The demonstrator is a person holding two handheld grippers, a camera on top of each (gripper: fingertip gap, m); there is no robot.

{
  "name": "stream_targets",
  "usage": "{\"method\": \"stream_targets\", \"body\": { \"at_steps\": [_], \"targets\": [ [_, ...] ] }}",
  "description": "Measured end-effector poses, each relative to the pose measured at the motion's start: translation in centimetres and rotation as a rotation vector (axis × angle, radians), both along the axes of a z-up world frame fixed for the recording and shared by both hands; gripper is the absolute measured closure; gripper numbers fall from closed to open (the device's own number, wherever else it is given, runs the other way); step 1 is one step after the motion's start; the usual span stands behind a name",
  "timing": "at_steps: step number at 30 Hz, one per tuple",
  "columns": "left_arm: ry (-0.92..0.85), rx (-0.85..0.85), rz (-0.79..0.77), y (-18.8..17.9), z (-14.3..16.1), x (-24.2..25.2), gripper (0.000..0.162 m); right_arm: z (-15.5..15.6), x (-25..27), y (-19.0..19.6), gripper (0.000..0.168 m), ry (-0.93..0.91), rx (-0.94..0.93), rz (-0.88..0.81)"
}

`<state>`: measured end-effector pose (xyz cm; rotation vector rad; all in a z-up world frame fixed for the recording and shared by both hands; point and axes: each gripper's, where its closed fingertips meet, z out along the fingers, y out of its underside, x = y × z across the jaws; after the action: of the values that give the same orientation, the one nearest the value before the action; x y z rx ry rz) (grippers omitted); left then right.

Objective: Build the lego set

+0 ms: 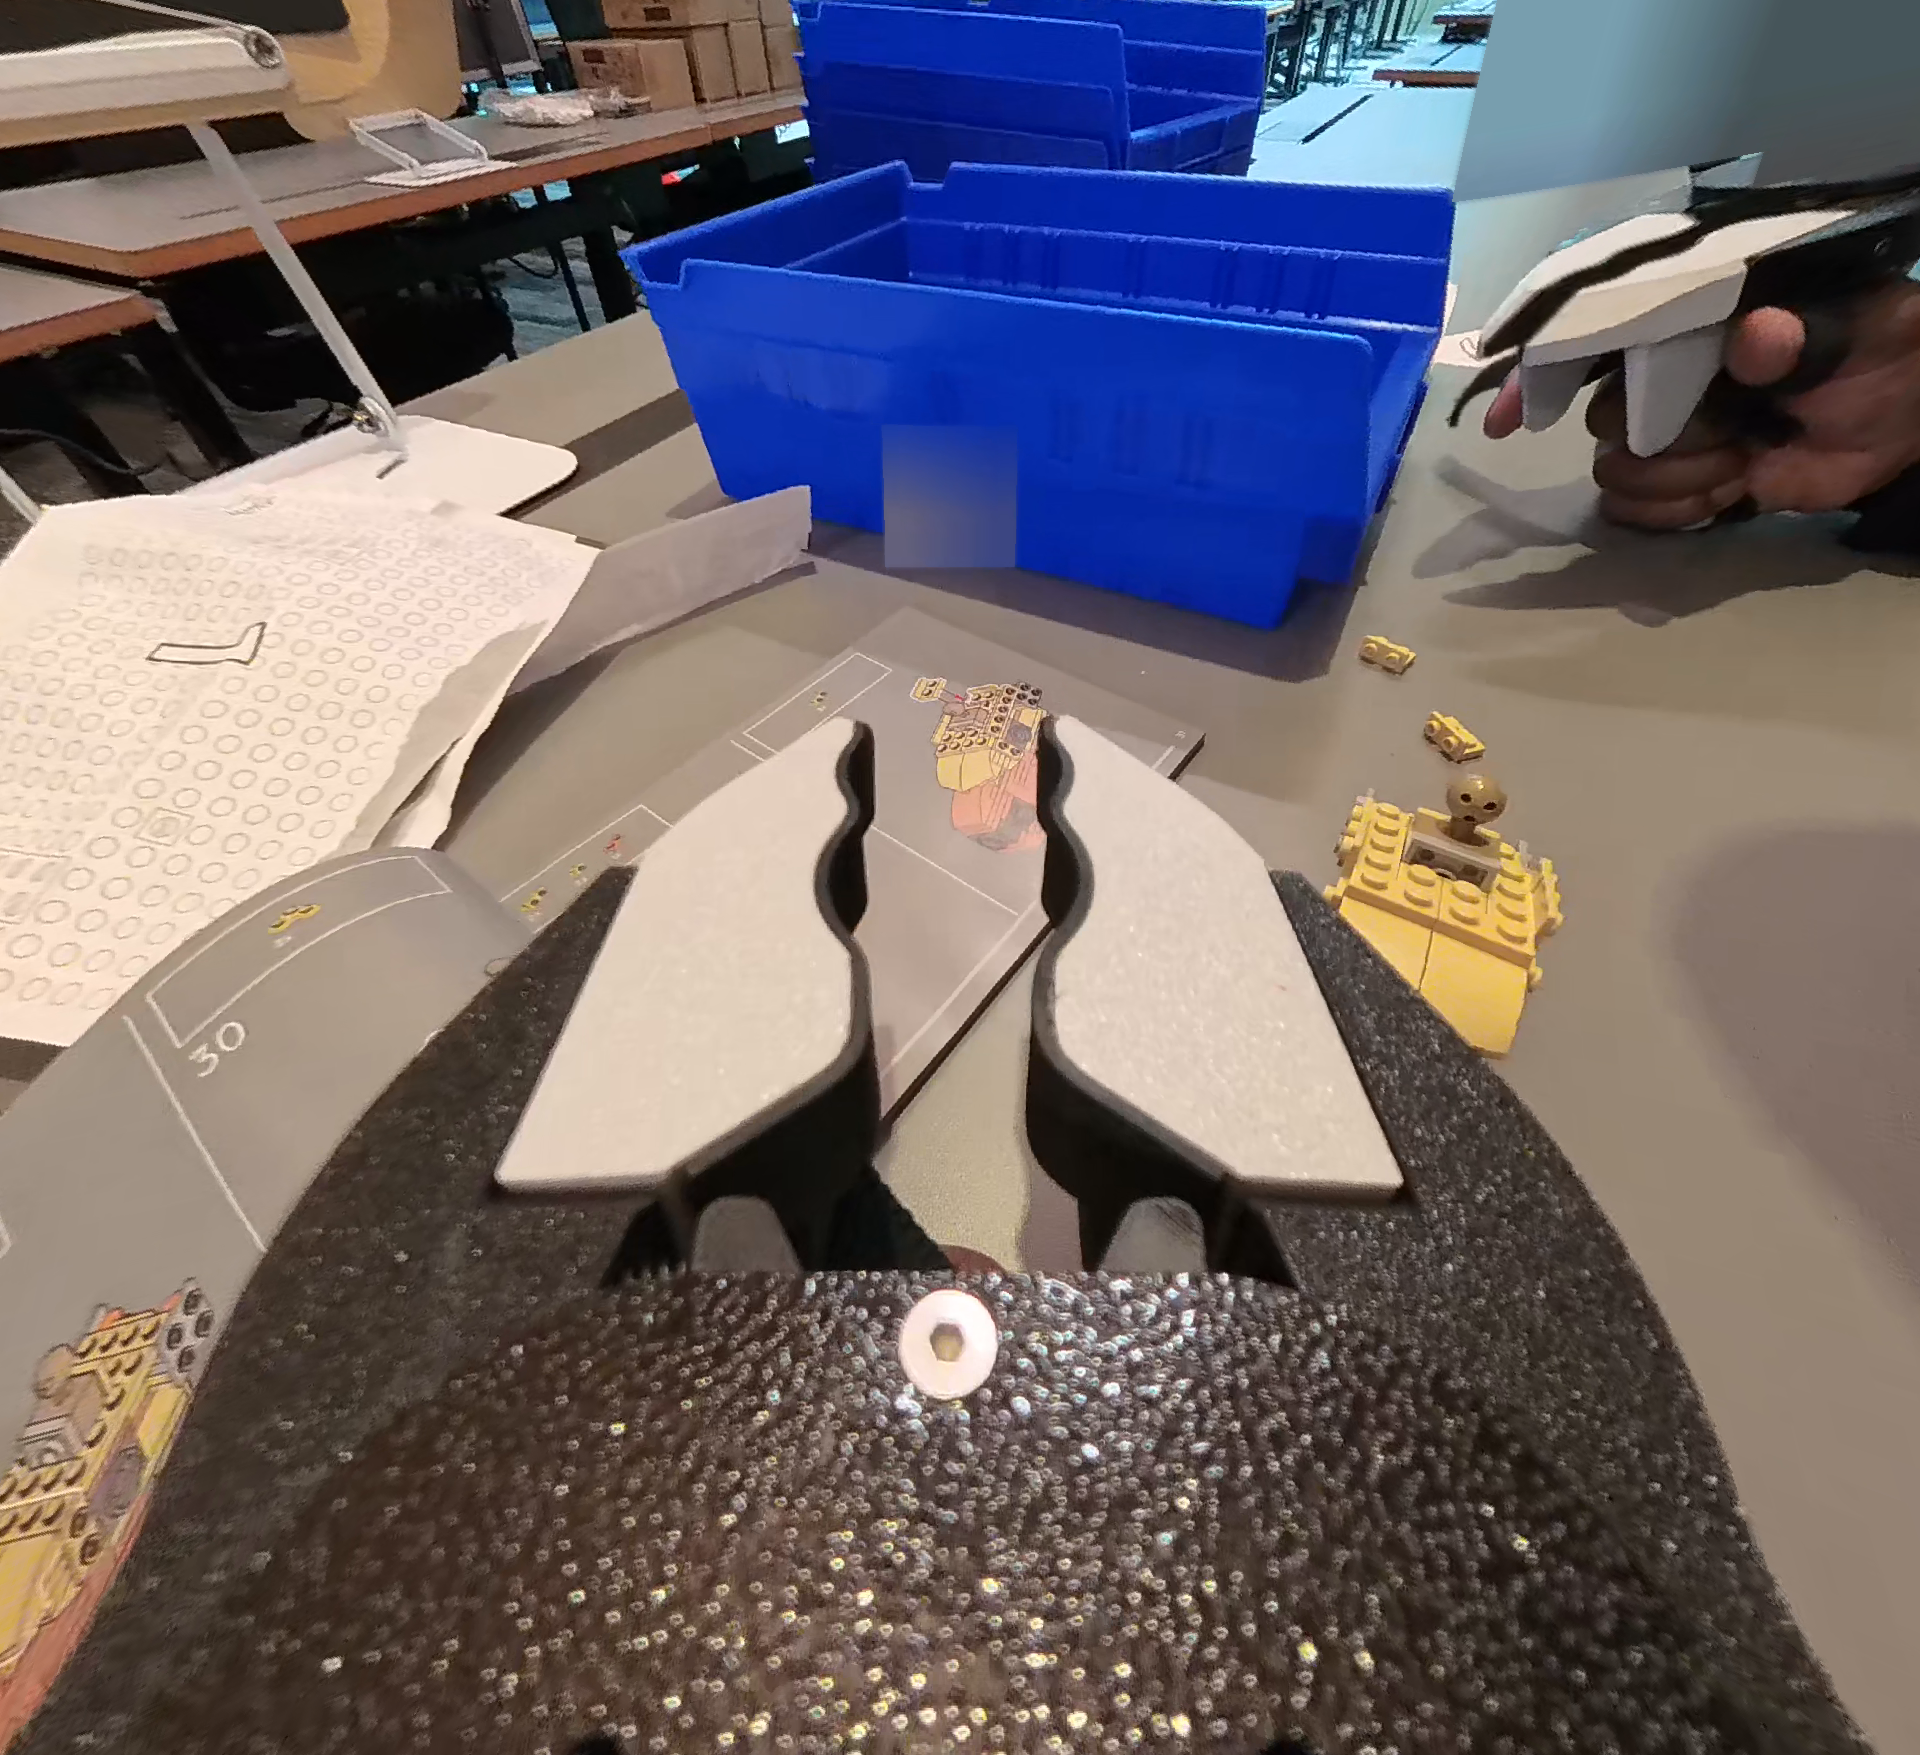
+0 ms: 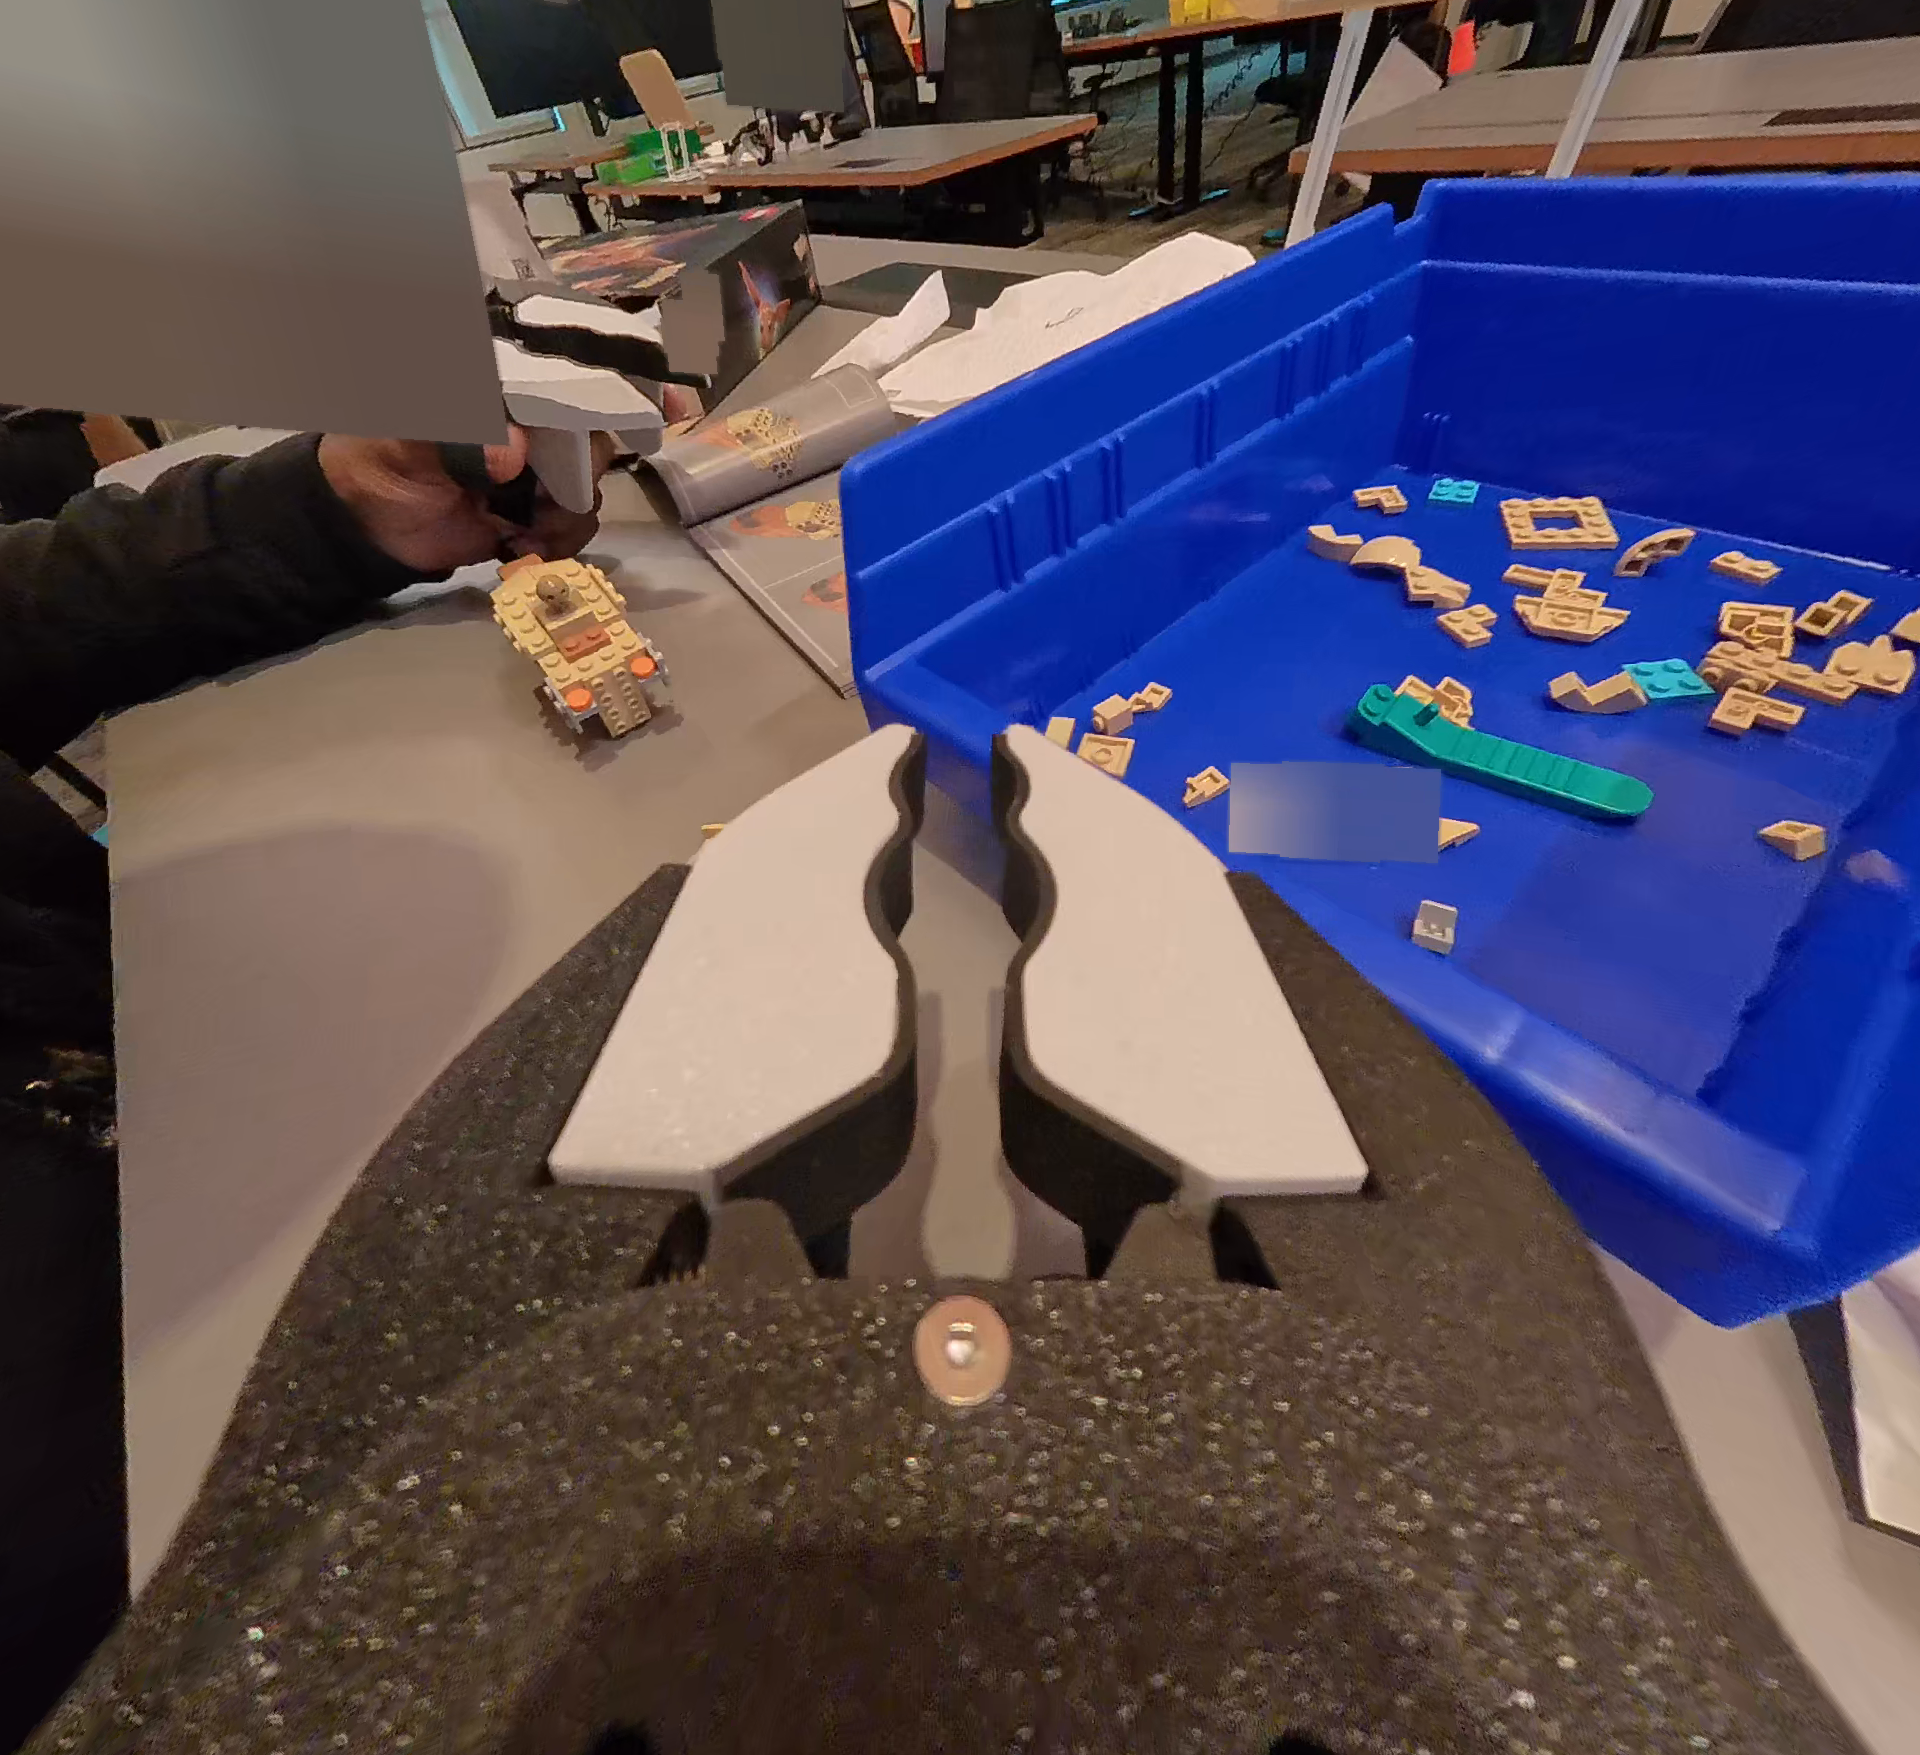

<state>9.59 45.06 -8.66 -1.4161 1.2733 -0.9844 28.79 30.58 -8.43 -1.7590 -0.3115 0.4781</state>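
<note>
Left gripper (image 1: 956, 749): jaws parted by a moderate gap, nothing between them, touching nothing. It hangs over the open instruction booklet (image 1: 914, 832) on the grey bench (image 1: 1662, 1134); a printed page shows through the gap.

Right gripper (image 2: 958, 749): jaws parted by a narrow gap, slimmer than the left one's, empty, no contact visible. Tips sit at the near left corner of the blue bin (image 2: 1039, 500), just outside its wall; whether they touch the wall cannot be told.

The task's thing, the tan lego model (image 1: 1449, 905), stands on the bench right of the left gripper, with a small ball-headed piece upright on top. In the right wrist view the same model (image 2: 577, 640) lies far left, just below the hand (image 2: 447, 500) holding the left gripper, apart from both jaws.

Two small tan loose pieces (image 1: 1455, 737) lie on the bench just beyond the model.

Inside the blue bin: scattered tan bricks (image 2: 1558, 604), a couple of light blue plates (image 2: 1668, 679), a small grey piece (image 2: 1435, 928), and a teal brick separator (image 2: 1507, 755).

Far left: white paper sheets (image 1: 208, 718) beside the booklet. A dark set box (image 2: 717, 282) stands far behind the model.
</note>
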Motion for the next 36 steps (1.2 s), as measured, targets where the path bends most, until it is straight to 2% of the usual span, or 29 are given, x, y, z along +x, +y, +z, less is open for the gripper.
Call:
{"method": "stream_targets", "body": {
  "at_steps": [16, 25, 36],
  "targets": [
    [0.136, -0.005, -0.042, -0.3, -2.0, 1.4, 0.133, -0.5, 0.1, 0.3, 0.159, 0.024, -0.051, 0.013],
    [0.113, -0.043, 0.002, 0.5, -1.7, 1.2, 0.133, -0.4, 1.9, 1.0, 0.16, 0.091, -0.064, -0.087],
    [0.169, -0.07, 0.008, 0.2, -2.5, 1.3, 0.135, -0.5, 2.6, 1.3, 0.159, 0.139, -0.082, -0.116]
  ]
}}
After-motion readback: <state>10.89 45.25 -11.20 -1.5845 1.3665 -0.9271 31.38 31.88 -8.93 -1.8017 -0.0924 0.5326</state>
